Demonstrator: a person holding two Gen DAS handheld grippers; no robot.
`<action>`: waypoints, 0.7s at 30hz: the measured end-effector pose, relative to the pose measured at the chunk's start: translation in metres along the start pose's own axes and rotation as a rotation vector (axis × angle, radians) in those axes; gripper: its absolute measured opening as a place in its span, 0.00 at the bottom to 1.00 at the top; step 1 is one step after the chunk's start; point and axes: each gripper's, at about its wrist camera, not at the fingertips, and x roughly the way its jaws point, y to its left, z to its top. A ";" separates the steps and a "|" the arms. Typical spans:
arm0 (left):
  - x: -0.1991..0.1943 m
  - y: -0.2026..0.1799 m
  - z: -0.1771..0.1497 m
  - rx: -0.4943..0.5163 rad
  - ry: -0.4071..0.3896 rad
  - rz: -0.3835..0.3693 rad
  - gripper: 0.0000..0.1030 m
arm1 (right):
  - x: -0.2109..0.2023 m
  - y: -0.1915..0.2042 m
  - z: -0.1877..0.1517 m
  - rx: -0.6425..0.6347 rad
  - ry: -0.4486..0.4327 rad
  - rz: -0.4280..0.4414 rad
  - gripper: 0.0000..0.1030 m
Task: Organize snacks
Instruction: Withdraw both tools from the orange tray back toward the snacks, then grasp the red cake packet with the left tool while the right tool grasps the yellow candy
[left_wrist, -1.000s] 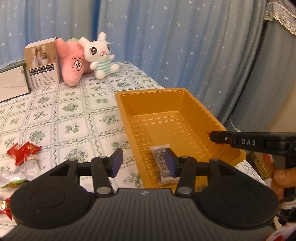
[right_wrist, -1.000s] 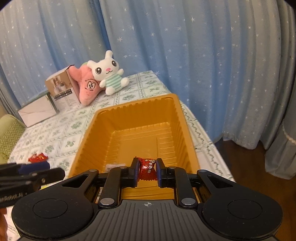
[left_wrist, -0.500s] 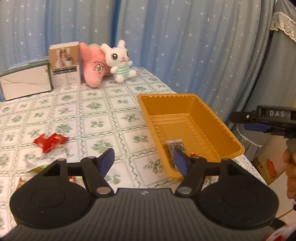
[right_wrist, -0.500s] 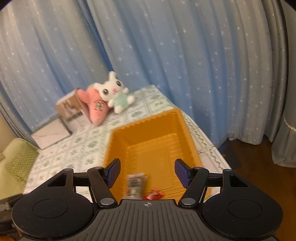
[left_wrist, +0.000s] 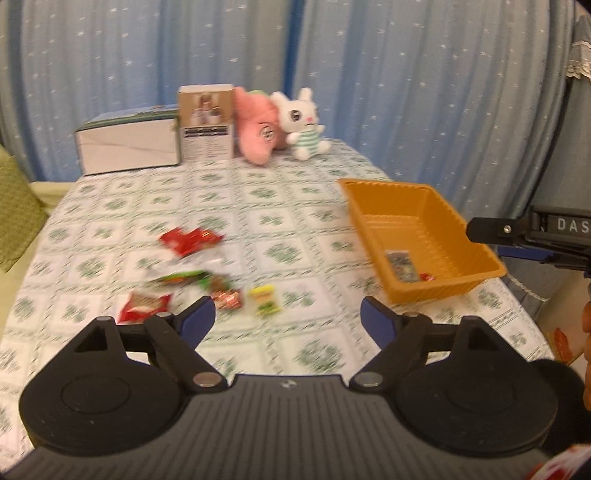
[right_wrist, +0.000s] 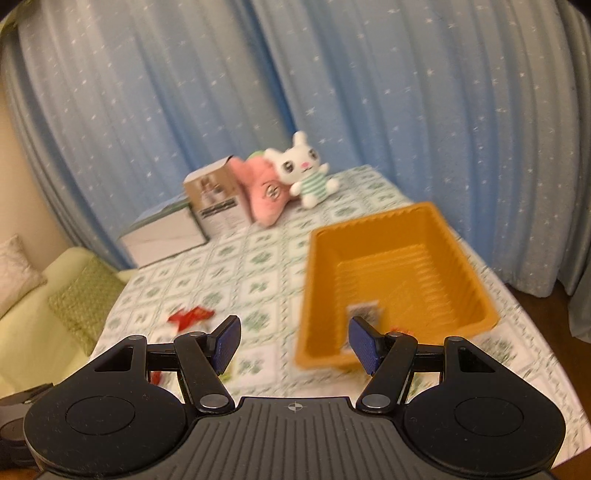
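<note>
The loose snack packets (left_wrist: 229, 297) lie on the tabletop (left_wrist: 295, 206) at 11 o'clock from the left claw (left_wrist: 288, 319), nearer than the right claw (right_wrist: 295, 341); both are empty, the left opening wider.

Soft, even indoor light, no hard shadows or glare. Motion blur smears the snack wrappers (left_wrist: 192, 240), worktop (left_wrist: 258, 206) pattern and orange tray (right_wrist: 369, 236); fisheye bends the curtains (right_wrist: 147, 110) at the edges.
</note>
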 end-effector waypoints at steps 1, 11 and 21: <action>-0.003 0.005 -0.003 -0.006 0.001 0.010 0.86 | 0.001 0.004 -0.004 -0.004 0.007 0.001 0.63; -0.009 0.057 -0.019 -0.074 0.015 0.090 0.87 | 0.021 0.036 -0.034 -0.069 0.079 0.024 0.63; 0.010 0.091 -0.016 -0.060 0.033 0.137 0.87 | 0.052 0.057 -0.045 -0.131 0.117 0.045 0.63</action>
